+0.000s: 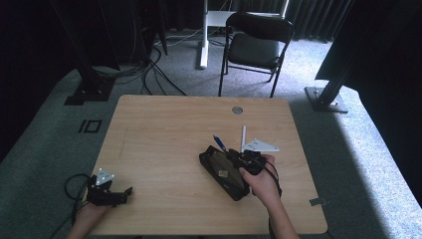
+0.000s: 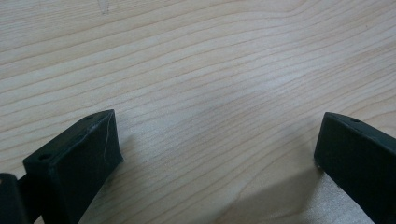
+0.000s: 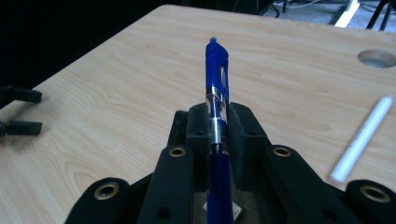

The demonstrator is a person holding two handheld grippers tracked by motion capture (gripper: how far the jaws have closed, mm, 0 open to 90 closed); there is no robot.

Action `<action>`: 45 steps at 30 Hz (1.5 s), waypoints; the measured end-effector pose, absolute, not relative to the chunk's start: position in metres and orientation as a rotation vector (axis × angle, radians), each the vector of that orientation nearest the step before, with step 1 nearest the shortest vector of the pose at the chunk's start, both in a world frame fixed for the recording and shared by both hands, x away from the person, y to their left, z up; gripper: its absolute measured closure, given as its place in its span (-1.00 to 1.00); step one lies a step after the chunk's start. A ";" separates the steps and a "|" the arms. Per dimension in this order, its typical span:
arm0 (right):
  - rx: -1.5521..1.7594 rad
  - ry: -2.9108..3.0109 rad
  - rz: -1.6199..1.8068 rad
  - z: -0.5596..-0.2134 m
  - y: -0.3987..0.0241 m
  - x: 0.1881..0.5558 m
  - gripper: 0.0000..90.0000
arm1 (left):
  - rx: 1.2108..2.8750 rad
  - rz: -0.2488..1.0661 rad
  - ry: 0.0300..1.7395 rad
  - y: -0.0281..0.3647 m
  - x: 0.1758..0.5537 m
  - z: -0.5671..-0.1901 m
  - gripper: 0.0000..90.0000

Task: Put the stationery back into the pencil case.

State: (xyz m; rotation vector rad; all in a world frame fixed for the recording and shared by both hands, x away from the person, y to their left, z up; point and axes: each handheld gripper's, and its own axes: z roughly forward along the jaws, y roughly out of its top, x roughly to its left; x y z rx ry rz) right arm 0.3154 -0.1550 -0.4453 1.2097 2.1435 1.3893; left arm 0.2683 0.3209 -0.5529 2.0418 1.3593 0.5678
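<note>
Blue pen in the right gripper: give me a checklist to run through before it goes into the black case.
1. Grip: right gripper is shut on the blue pen, clamped mid-barrel. Ok.
2. Pen alignment: it runs straight out between the jaws. Ok.
3. Black case lies open on the table, under the right hand. Ok.
4. Room inside the case: cannot tell.
5. White pen lies beside the gripper, apart from it. Ok.
6. Left gripper is open, resting far from the case. Ok.

No words, brand names or numbers can be read anywhere here. The blue pen (image 3: 217,116) has a silver band, but any print on it is too blurred to read.
</note>
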 end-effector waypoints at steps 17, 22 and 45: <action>1.222 2.274 1.293 -0.472 -0.144 0.315 0.77 | 2.043 0.568 1.358 0.321 0.268 -0.553 -0.99; 1.235 2.296 1.262 -0.478 -0.143 0.315 0.77 | 2.043 0.568 1.358 0.321 0.268 -0.553 -0.99; 1.206 2.405 1.086 -0.493 -0.123 0.323 0.77 | 2.044 0.567 1.358 0.321 0.268 -0.553 -0.99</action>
